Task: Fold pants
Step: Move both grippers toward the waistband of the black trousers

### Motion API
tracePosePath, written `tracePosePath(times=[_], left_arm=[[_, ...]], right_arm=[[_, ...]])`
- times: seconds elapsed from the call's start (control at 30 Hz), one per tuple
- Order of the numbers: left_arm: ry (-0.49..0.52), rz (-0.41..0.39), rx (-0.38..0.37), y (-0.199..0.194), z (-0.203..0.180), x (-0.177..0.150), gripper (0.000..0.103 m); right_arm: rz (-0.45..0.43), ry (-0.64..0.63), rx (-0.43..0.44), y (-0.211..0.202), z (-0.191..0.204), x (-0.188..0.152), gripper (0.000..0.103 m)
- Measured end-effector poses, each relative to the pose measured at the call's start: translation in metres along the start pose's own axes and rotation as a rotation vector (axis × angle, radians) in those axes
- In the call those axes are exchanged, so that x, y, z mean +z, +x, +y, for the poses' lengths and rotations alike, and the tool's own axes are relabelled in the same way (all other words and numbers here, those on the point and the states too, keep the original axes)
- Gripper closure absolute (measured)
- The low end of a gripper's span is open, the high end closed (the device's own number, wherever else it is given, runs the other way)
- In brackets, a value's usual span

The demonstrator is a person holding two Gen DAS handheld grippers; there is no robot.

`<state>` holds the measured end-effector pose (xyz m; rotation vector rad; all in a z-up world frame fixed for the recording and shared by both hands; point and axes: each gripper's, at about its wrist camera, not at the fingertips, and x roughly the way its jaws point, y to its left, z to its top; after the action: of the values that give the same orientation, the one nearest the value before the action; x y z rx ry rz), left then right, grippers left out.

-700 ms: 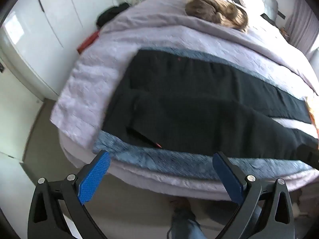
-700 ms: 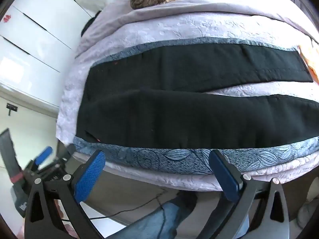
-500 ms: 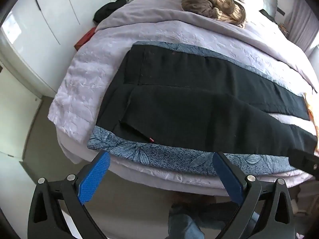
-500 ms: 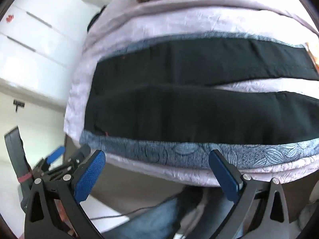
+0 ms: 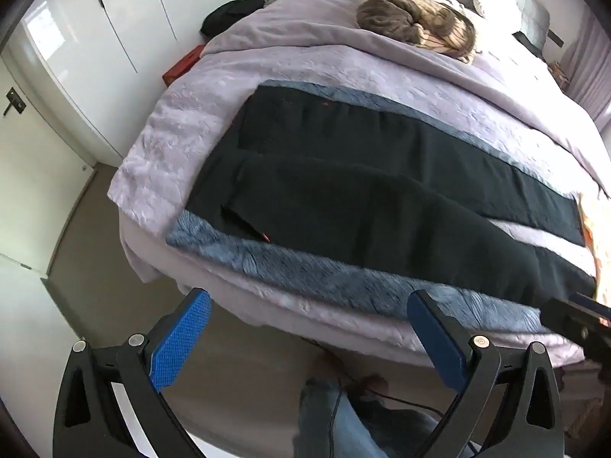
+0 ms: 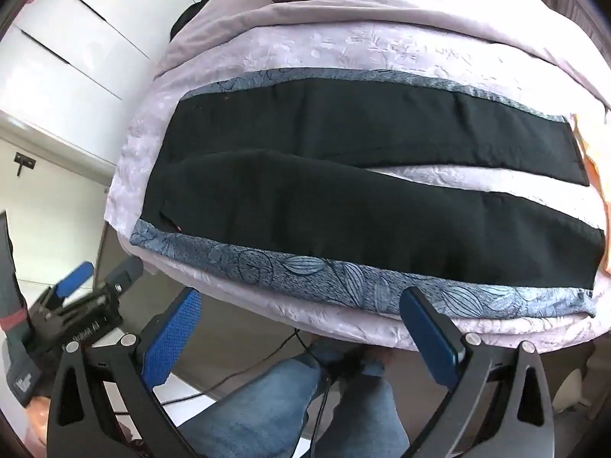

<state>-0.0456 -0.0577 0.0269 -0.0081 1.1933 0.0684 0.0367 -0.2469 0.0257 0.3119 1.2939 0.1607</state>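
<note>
Black pants [image 5: 382, 206] lie flat and unfolded across the foot of the bed [image 5: 183, 141], waistband toward the wardrobe [image 5: 95, 38] side, the two legs running rightward and parting near the hems so that a strip of lilac quilt shows between them. The garment rests on a blue leaf-patterned runner [image 6: 343, 278] whose edges border it front and back. A brown heap of clothing [image 5: 412, 23] sits well apart, near the headboard. The left gripper [image 5: 309, 328] hovers off the bed's near edge, fingers spread wide and holding nothing; the right gripper [image 6: 301, 324] does likewise, fingers fully apart and empty, over the person's jeans-clad legs. Judged risks: the near leg lies close to the mattress edge, so a pinch taken too shallow could catch the runner along with the cloth and drag both; gripping only the upper layer of fabric could let the layers separate and bunch; unequal lift at waist and hem could skew the fold.
</note>
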Motion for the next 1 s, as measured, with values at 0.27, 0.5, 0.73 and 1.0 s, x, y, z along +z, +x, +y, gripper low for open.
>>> tracePosePath(times=[0.27,0.5,0.73,1.0], left_arm=[[0.024,-0.024,0.075,-0.015,0.005,-0.014,0.000],[0.137,-0.024,0.108,-0.003,0.032,0.004,0.000],[0.165,-0.043,0.103,0.016,0.074,0.039,0.000],[0.217,0.030,0.022,0.045,0.082,0.053,0.000]], right_arm=[[0.028,0.043,0.043,0.005,-0.012,-0.014,0.000],[-0.017,0.132,0.047,0.011,-0.002,-0.003,0.000],[-0.005,0.235,0.053,0.044,0.027,0.004,0.000],[-0.001,0.282,-0.017,0.057,0.048,0.006,0.000]])
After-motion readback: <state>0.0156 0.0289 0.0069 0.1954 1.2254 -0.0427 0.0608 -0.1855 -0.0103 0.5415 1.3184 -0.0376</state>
